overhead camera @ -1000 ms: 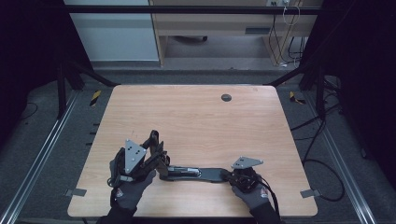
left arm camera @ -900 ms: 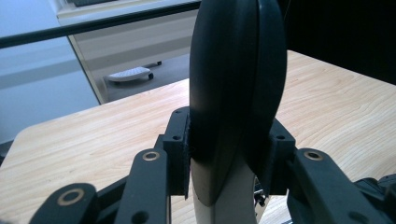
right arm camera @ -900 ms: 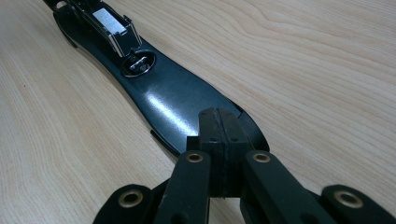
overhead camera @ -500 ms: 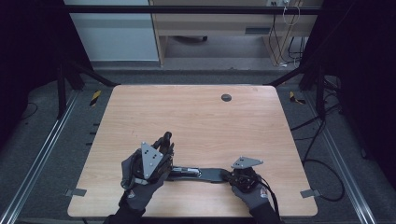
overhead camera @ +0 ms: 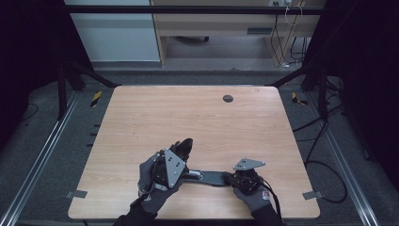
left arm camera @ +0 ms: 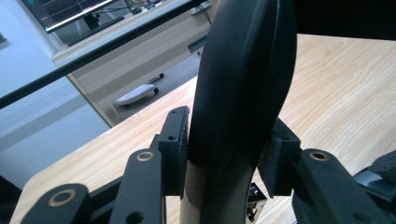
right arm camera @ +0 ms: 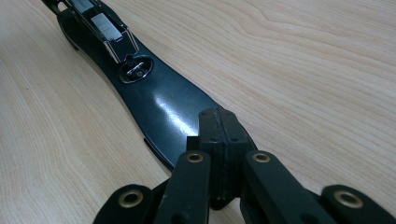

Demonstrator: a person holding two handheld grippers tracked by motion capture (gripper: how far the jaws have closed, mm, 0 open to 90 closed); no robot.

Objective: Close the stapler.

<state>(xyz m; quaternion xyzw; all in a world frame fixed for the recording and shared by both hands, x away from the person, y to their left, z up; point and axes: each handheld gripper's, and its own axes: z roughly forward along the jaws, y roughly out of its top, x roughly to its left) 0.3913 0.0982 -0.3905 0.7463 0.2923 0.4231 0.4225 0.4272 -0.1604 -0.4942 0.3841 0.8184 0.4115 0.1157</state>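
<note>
- Near the front edge of the pale wooden table (overhead camera: 197, 117) lies the long glossy black stapler (overhead camera: 207, 176), swung open along its length, between the two gloved hands.
- Done so far, by my reading: its curved black plastic lid (left arm camera: 243, 70) stands lifted off the body, and the shiny metal staple channel (right arm camera: 107, 28) lies bared.
- The left gripper (overhead camera: 181, 149) has the raised lid between its jaws. They have just been widening, yet both pads look to lie against its sides.
- The right gripper (right arm camera: 219, 126) is clenched tight on the flat tail end of the stapler, pinning it to the wood.
- Left to do, I judge: whatever the open channel is meant for, then folding the lid down. I cannot tell whether staples sit inside.
- Count: one stapler, one lid, one channel, two grippers, two gloved hands, one table, one dark round hole (overhead camera: 227, 98) near its far edge.
</note>
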